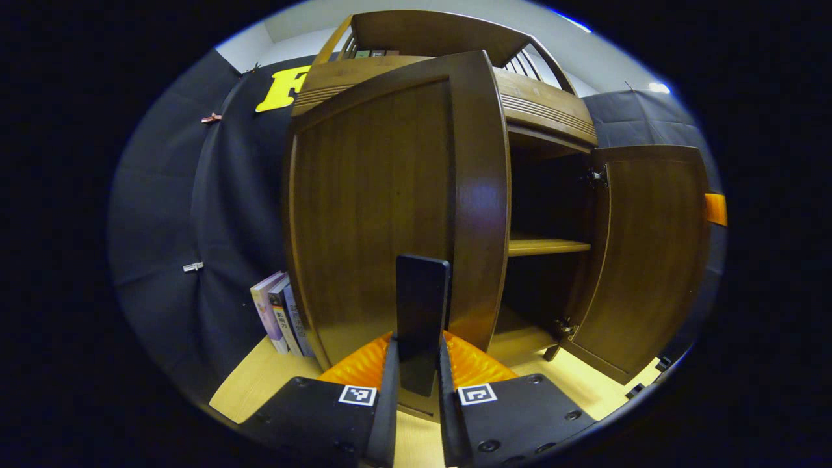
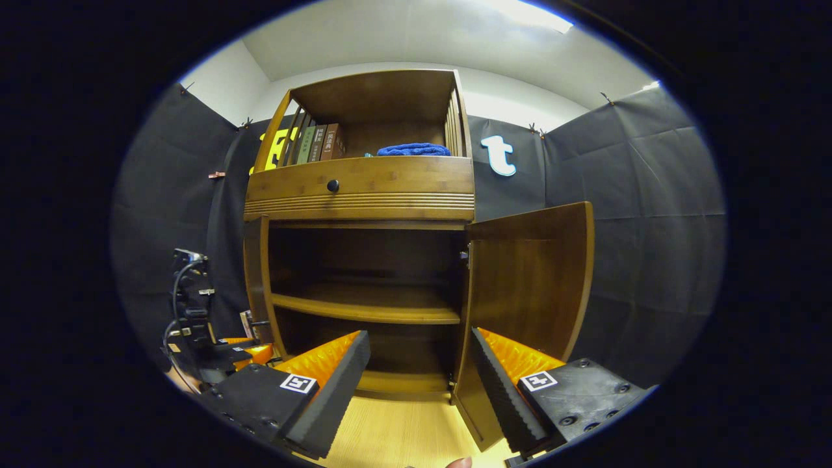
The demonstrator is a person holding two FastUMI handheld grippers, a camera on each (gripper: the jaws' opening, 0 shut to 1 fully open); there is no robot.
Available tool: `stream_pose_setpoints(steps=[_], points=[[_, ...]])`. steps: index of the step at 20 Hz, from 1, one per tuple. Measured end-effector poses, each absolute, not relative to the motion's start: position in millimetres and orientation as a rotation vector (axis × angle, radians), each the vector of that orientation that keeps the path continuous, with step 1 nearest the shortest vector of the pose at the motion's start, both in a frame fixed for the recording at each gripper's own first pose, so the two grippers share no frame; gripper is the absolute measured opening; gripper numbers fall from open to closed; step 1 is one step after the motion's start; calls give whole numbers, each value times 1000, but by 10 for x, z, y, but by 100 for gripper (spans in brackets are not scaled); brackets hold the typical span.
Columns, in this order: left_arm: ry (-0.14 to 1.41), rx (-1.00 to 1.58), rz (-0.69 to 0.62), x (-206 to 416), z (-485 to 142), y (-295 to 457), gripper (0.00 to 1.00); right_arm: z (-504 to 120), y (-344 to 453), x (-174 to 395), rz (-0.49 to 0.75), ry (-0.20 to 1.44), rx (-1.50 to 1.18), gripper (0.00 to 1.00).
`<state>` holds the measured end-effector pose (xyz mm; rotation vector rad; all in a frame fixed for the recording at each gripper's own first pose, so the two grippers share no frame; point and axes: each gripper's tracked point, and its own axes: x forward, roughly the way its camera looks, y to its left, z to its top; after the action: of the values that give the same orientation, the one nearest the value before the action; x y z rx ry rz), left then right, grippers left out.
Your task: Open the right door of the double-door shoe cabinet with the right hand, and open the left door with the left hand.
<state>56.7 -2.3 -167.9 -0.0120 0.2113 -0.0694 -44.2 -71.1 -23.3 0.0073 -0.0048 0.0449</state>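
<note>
Both doors of the shoe cabinet (image 2: 364, 188) stand swung out. The left door (image 1: 390, 214) has its dark handle (image 1: 422, 305) pinched between the left gripper (image 1: 419, 370) fingers. The right door (image 2: 530, 286) hangs beside the right gripper (image 2: 416, 383), whose fingers are spread wide, holding nothing. Books (image 1: 279, 312) lean against the cabinet's left side; a blue cloth (image 2: 413, 149) lies up top.

You face a shoe cabinet (image 2: 364, 185) of brown wood whose left door (image 1: 383, 214) carries a smooth, glossy varnish that catches the light. Below lies a pale matt wooden floor (image 2: 390, 432). A soft blue cloth (image 2: 413, 149) rests on the top shelf, with matt black fabric wall (image 2: 650, 214) behind.
</note>
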Motion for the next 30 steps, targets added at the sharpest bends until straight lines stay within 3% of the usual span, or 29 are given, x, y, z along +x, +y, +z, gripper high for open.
stream_pose_setpoints(steps=[16,25,30], points=[[193,-58,-20,-2,-1664,783,24,-301,-136,-259,147,5,2,96],[164,-46,17,-178,-1623,1312,14,-351,74,-179,193,9,-11,96],[159,-61,5,-204,-1605,1579,15,-350,184,-140,212,16,-9,96]])
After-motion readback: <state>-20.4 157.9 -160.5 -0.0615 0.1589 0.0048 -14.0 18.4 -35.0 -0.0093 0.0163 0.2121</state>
